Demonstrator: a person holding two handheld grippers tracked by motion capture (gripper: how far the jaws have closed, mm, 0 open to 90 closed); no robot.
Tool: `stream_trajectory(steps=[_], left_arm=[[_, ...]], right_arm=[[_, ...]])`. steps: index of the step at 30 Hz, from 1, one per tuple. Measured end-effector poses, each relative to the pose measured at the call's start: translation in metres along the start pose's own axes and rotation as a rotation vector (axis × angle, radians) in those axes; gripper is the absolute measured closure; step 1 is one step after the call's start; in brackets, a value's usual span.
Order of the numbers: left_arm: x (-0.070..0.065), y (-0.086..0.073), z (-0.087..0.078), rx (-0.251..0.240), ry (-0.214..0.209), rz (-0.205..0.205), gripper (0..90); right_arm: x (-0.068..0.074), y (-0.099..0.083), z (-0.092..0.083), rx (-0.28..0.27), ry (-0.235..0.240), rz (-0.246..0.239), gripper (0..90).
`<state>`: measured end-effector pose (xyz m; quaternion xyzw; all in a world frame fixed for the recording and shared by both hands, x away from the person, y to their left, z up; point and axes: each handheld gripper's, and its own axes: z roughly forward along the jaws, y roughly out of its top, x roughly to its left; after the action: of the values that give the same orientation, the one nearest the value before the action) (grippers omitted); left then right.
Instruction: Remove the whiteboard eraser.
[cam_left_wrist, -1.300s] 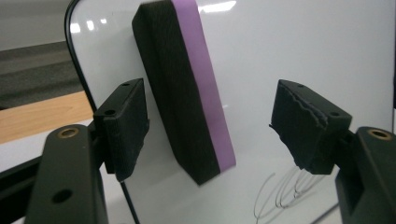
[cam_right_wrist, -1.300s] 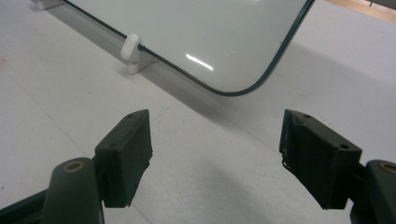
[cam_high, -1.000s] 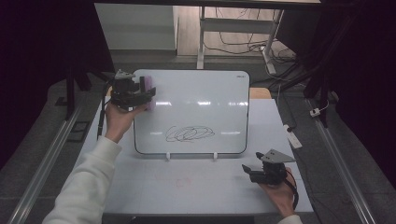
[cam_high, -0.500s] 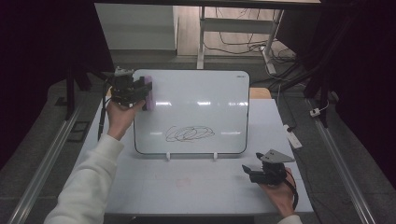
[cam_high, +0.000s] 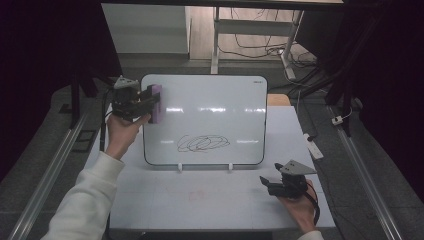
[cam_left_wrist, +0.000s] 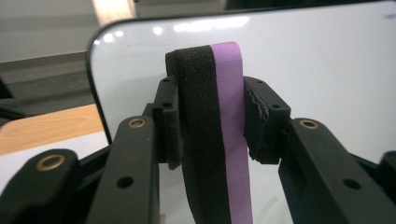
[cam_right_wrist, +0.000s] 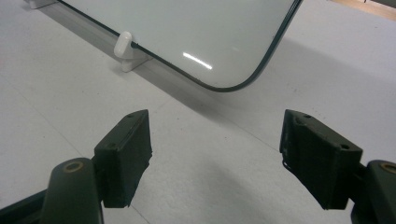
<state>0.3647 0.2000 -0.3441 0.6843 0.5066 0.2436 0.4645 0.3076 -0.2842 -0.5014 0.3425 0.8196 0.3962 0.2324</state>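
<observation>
A whiteboard (cam_high: 210, 115) stands tilted on the white table (cam_high: 200, 195), with a black scribble (cam_high: 202, 143) low on its face. At the board's upper left edge my left gripper (cam_high: 145, 105) is shut on a purple-and-black eraser (cam_high: 156, 103). Its jaws have just been closing, with the eraser between them. In the left gripper view the eraser (cam_left_wrist: 219, 130) stands upright, pinched from both sides by the pads (cam_left_wrist: 261, 121), in front of the board (cam_left_wrist: 317, 70). My right gripper (cam_high: 267, 184) rests open near the table's front right, empty, and its view faces the board's lower corner (cam_right_wrist: 233, 86).
Two white clip feet (cam_high: 180, 167) hold the board's lower edge, one seen close up (cam_right_wrist: 125, 49). A small white object (cam_high: 315, 147) lies at the table's right edge. A wooden surface (cam_high: 277, 100) shows behind the board's right side. Metal rails (cam_high: 50, 175) run along both sides.
The left hand has shifted slightly along the board's left edge, and its jaws have closed on the eraser, which now stands upright. The right hand has kept still.
</observation>
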Motion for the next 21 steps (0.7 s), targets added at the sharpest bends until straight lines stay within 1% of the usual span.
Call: stream_trajectory(steps=[2, 5, 8, 11, 13, 15, 21], left_arm=[[0.000, -0.006, -0.005, -0.004, -0.038, -0.005, 60.4], [0.000, -0.015, -0.012, -0.002, -0.077, -0.004, 60.4], [-0.002, -0.025, -0.017, 0.000, -0.096, 0.006, 60.4], [-0.002, -0.035, -0.021, 0.001, -0.126, 0.001, 60.4], [-0.003, -0.041, -0.023, 0.002, -0.143, 0.002, 60.4], [-0.005, -0.048, -0.023, 0.005, -0.157, 0.001, 60.4], [-0.013, -0.068, -0.021, 0.016, -0.211, 0.004, 60.3]], right_arm=[[0.000, 0.000, 0.000, -0.003, -0.001, -0.005, 24.2], [0.001, 0.001, -0.001, -0.009, 0.000, -0.004, 24.2], [0.001, 0.001, -0.001, -0.013, 0.000, -0.005, 24.1], [0.001, 0.001, 0.000, -0.018, 0.000, -0.006, 23.8], [0.002, 0.001, 0.000, -0.023, -0.009, -0.013, 23.2], [0.003, 0.000, -0.001, -0.036, -0.020, -0.019, 23.2], [0.004, 0.001, -0.001, -0.036, -0.013, -0.014, 23.3]])
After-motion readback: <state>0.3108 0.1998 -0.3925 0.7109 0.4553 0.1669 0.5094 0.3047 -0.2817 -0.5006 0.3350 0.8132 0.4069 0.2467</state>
